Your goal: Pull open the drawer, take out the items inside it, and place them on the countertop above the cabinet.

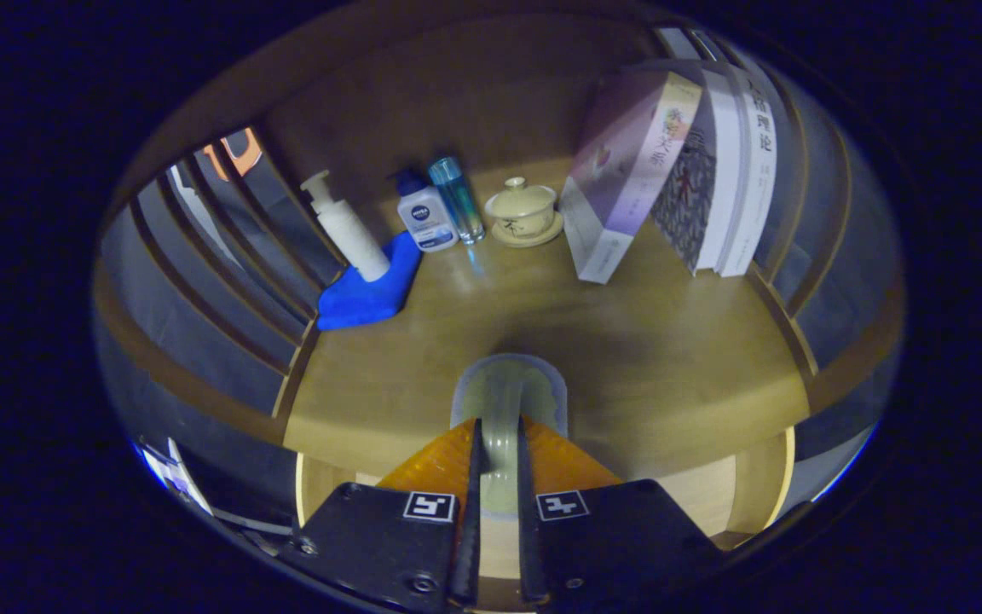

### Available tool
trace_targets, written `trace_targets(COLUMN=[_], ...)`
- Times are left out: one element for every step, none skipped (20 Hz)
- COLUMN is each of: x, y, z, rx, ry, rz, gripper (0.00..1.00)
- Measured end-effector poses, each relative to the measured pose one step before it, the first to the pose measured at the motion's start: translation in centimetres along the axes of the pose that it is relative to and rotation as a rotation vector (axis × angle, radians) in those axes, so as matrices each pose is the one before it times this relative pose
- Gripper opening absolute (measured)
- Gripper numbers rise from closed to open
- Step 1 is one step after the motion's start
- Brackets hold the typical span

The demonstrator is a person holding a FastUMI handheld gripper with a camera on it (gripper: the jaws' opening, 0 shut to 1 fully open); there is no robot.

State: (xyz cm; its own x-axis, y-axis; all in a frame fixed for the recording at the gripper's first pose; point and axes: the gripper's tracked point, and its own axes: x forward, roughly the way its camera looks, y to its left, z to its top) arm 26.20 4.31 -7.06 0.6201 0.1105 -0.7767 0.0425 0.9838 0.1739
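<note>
My gripper (498, 426) is shut on the wall of a pale green, glossy cup-like item (508, 384), whose rounded rim rises just ahead of the fingertips. The item hangs over the front edge of the wooden countertop (670, 358); whether it touches the wood I cannot tell. Under the fingers the light wood inside of the pulled-out drawer (696, 503) shows on both sides. Whatever lies in the drawer is hidden behind the gripper.
At the back of the countertop stand a white pump bottle (346, 226) on a blue cloth (367, 294), a small white bottle with a blue cap (425, 213), a clear blue bottle (457, 198) and a lidded tea bowl on a saucer (523, 211). Leaning books (670, 170) fill the back right. Slatted side walls (218, 256) flank the shelf.
</note>
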Motion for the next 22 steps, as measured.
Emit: trace_targets(x=[0.538, 0.251, 0.468, 0.412, 0.317, 0.235, 0.009, 0.228, 0.164, 0.053, -0.137, -0.091, -0.603, -0.584, -0.881, -0.912, -1.312, -1.362, -1.392, -1.721, -1.356, -1.681], y=[0.472, 0.149, -0.185, 0.109, 0.068, 0.086, 0.022, -0.258, -0.189, 0.087, 0.113, 0.205, 0.196, -0.265, 0.094, 0.370, 0.292, 0.385, 0.379, 0.232, 0.211, 0.060], z=[0.732, 0.384, -0.022, -0.034, 0.021, 0.088, 0.153, 0.041, 0.106, -0.167, 0.166, 0.174, 0.426, 0.478, 0.458, 0.343, 0.561, 0.254, 0.192, 0.342, 0.264, 0.185], rx=[-0.00077, -0.00359, -0.00473, -0.00534, -0.00127, 0.00267, -0.00224, -0.01156, -0.01594, -0.01826, -0.00668, 0.00038, -0.00671, -0.01185, -0.00904, 0.00051, 0.00233, -0.01092, -0.02119, -0.02270, -0.02309, -0.02223], ry=[-0.01300, -0.00428, 0.00474, 0.01092, 0.00372, -0.00203, -0.00984, -0.00785, -0.01172, -0.01257, -0.02583, -0.04113, -0.05930, -0.05920, -0.05794, -0.05990, -0.05508, -0.04964, -0.04442, -0.04237, -0.04423, -0.03890], rz=[0.00764, -0.00090, -0.01383, 0.00500, 0.00239, 0.00790, -0.00112, -0.00650, -0.01140, 0.00538, -0.00139, 0.00239, -0.00210, -0.02042, -0.00294, 0.00056, 0.00935, 0.01668, 0.00746, 0.00124, -0.00265, -0.00548], gripper=[0.21, 0.22, 0.22, 0.22, 0.22, 0.21, 0.22, 0.22, 0.22, 0.25, 0.26, 0.29, 0.43, 0.57, 0.70, 0.84, 0.82, 0.82, 0.83, 0.92, 1.00, 0.98])
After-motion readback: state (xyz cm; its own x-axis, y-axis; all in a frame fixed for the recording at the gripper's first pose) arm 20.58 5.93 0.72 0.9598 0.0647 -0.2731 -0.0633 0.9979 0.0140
